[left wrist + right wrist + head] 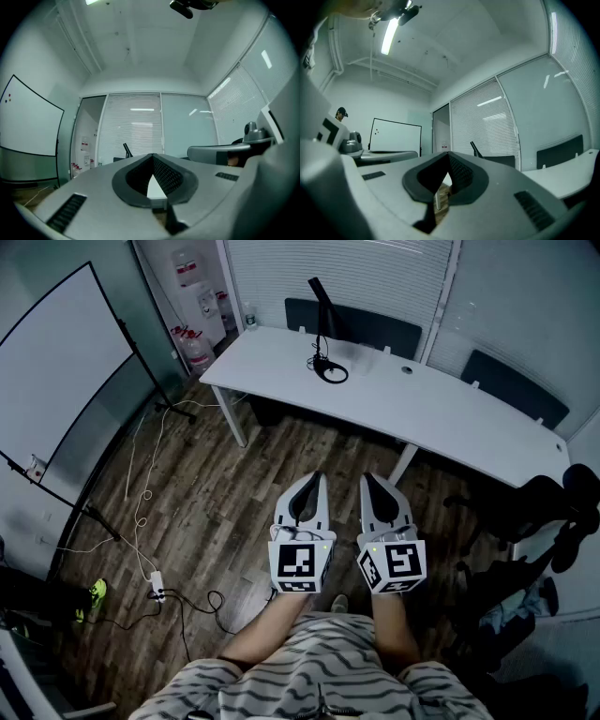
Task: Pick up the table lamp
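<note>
The black table lamp [322,315] stands on the far white table [422,409], its thin arm upright over a ring-shaped base [331,372]. Both grippers are held low over the wooden floor, well short of the table and apart from the lamp. My left gripper [316,477] is shut with nothing in it, and my right gripper [367,478] beside it is shut and empty too. The lamp [127,150] shows far off in the left gripper view, just left of the shut gripper [152,155]. In the right gripper view the lamp [475,149] stands right of the shut gripper [448,153].
A whiteboard on a stand [61,362] is at the left, with cables [141,507] and a power strip [157,591] on the floor. Dark chairs [375,329] stand behind the table; an office chair [530,512] is at the right. Water bottles [195,345] are at the back left.
</note>
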A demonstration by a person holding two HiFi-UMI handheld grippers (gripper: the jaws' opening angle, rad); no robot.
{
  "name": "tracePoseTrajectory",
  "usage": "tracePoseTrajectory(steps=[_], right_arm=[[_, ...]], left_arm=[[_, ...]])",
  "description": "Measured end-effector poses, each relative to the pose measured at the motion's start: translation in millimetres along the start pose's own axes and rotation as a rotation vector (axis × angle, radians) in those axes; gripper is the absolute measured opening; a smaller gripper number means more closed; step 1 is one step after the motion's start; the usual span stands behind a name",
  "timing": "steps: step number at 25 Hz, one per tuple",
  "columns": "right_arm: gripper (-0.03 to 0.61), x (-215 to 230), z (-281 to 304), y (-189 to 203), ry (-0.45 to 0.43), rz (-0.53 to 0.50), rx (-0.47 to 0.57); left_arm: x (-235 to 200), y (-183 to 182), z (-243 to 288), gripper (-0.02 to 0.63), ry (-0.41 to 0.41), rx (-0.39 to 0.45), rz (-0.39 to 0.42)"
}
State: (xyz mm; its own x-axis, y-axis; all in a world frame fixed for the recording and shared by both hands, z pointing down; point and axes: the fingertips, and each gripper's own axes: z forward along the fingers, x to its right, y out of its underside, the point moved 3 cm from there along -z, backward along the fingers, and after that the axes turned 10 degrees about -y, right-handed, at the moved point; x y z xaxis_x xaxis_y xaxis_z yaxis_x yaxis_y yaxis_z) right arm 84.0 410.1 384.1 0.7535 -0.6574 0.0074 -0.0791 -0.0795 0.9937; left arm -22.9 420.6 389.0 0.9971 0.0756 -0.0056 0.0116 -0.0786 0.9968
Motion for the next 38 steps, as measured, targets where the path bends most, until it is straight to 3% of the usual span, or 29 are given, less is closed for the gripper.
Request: tracePoseTrajectory(steps=[14, 27, 33, 38], right_arm=[[0.011, 26.8, -0.6, 1.2, -0.045, 0.023, 0.010], [0.011, 80.4, -1.3, 27.2, -0.072, 0.037, -0.016], [0.011, 104.2, 23.1, 35.4, -0.085, 0.039, -0.028], [0.011, 119.9, 69.7, 51.9, -0.084, 0.022, -0.042]], left_arm=[[19.8, 2.9, 14.7, 0.008, -0.025, -0.014, -0.008], [52.9, 31.0, 45.7, 0.008, -0.059, -0.032, 0.010], [59.3, 43.4, 75.6, 0.008, -0.056, -0.047, 0.009], [35.8, 64.0, 122.5, 0.008, -0.055, -0.057, -0.008]])
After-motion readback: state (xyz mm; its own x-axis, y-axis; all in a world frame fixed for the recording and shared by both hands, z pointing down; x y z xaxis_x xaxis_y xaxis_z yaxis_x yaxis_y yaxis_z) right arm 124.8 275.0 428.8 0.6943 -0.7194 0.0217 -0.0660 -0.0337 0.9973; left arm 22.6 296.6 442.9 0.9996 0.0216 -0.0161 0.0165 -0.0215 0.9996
